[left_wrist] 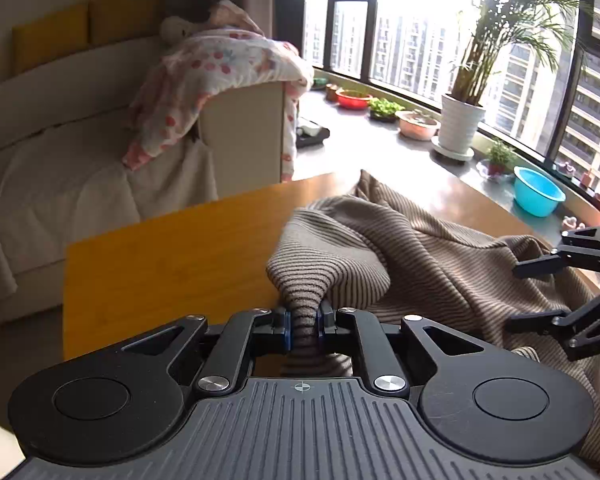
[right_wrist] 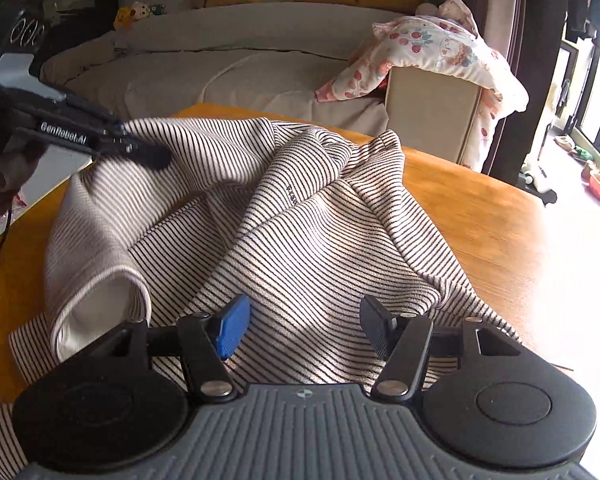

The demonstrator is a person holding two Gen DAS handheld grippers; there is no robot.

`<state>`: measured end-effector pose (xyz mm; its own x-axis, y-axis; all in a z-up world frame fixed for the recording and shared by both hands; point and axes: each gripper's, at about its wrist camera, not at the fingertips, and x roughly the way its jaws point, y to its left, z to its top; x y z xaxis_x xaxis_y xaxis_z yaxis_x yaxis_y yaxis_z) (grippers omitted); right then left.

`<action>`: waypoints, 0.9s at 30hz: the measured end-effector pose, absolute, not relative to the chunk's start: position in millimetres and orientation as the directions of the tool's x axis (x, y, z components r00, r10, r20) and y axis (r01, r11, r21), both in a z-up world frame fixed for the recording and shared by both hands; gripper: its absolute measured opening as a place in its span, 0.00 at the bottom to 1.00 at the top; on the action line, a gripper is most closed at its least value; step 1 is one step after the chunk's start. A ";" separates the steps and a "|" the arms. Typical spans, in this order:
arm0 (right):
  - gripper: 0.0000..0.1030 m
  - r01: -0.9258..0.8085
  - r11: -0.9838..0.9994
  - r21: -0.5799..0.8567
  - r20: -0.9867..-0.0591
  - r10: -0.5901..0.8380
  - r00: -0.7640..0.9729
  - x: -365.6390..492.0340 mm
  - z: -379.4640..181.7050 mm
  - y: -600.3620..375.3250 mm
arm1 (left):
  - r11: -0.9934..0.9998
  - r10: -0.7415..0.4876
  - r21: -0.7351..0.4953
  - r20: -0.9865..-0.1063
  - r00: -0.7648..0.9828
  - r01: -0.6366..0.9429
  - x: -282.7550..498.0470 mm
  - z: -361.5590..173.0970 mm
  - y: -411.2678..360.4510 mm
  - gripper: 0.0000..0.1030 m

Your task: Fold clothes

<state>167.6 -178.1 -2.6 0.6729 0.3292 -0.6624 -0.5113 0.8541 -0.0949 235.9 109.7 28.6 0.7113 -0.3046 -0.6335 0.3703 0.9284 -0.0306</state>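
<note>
A bunch of the striped top [left_wrist: 420,248] is pinched tight between the two fingers of the left gripper [left_wrist: 303,326]. The cloth is held this way, most likely, so that one part can be lifted and pulled straight. The right gripper [right_wrist: 300,326] is held wide open just above the top, and nothing is caught between its fingers. It looks ready for a second part of the cloth to be grabbed.

The top is spread in a crumpled heap on the wooden table [right_wrist: 500,232], with many folds, and a sleeve end [right_wrist: 100,304] is rolled up near the right gripper. Those folds must be smoothed before neat folding can be done.

Behind the table a sofa [right_wrist: 240,60] is seen, with a flowery blanket [right_wrist: 432,48] draped over a box. By the window a potted plant [left_wrist: 460,120] and a blue bowl [left_wrist: 536,192] are placed, well apart from the top.
</note>
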 end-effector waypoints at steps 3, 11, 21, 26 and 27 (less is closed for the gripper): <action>0.60 -0.482 0.861 -0.161 -0.590 0.307 0.746 166.5 9.4 -154.1 | 0.947 -0.252 -0.004 -0.633 0.732 0.322 245.0 28.7 119.6 0.11; 0.49 -0.558 0.750 -0.355 -0.618 0.260 0.742 178.1 3.9 -108.6 | 0.977 -0.133 0.046 -0.635 0.761 0.209 260.4 27.4 150.0 0.11; 0.09 -0.349 0.635 -0.689 -0.449 0.005 0.894 217.8 41.4 -160.7 | 0.974 -0.096 0.096 -0.644 0.759 0.205 266.9 20.5 154.2 0.11; 0.09 -0.162 0.656 -0.737 -0.365 -0.185 0.912 284.7 32.4 -208.3 | 0.974 0.002 0.170 -0.660 0.751 0.147 286.7 8.5 158.9 0.11; 0.09 -0.163 0.678 -0.716 -0.406 -0.215 0.888 302.6 22.9 -216.7 | 0.975 0.022 0.181 -0.661 0.750 0.130 290.5 5.8 159.9 0.12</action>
